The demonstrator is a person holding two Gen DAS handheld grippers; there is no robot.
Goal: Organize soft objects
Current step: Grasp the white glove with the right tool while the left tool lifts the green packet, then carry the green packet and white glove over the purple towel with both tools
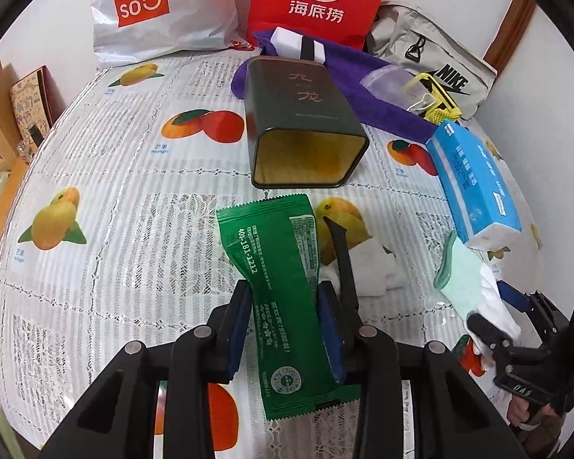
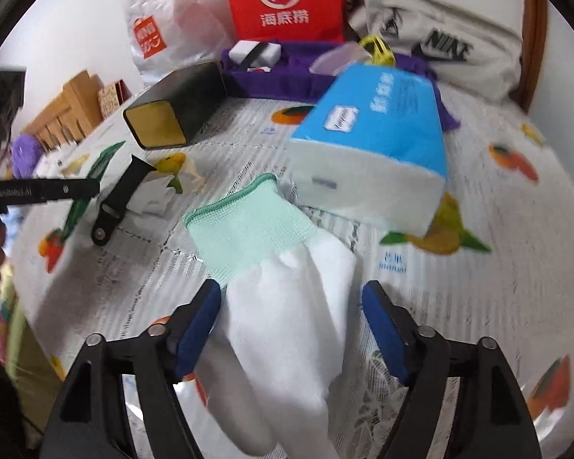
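Left tongs (image 1: 285, 321) pinch sachet (image 1: 283, 298), long axis toward tin (image 1: 306, 122) mouth at frame centre; right tongs (image 2: 290, 329) spread around glove (image 2: 287, 306).

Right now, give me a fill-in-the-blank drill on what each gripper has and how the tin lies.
1. The left gripper is clamped on a ____ sachet.
2. The white glove between the right gripper fingers has a ____ green cuff.
3. The dark tin lies on its ____, its mouth open toward the camera.
4. The blue tissue pack lies beside the ____.

Missing words: green; mint; side; glove
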